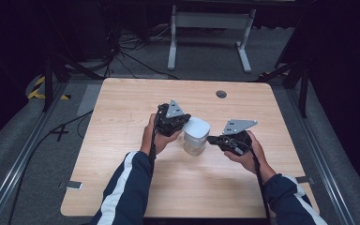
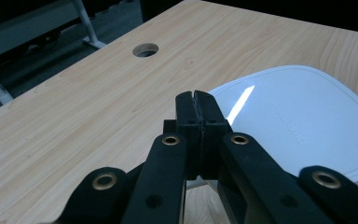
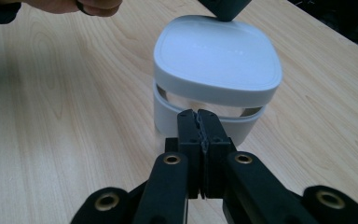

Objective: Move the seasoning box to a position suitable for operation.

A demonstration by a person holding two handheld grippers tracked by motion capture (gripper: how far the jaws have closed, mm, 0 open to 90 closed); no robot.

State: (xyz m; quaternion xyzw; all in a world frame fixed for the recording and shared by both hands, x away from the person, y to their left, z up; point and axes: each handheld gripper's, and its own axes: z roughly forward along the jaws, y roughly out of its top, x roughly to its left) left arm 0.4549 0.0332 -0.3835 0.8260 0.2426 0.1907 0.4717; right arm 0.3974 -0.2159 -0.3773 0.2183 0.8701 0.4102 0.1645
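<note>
Jar | mid-surface, lid raised askew, not removed | left tool jaws closed, at lid's far-left edge | right tool jaws closed, empty, just right of jar | judged: opening under way.

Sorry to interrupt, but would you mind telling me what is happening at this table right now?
A person holds a gripper in each hand on either side of a clear container with a white lid on the wooden table. The left gripper is at the lid's edge, the right gripper low at its side. Both sets of jaws are shut on nothing.
</note>
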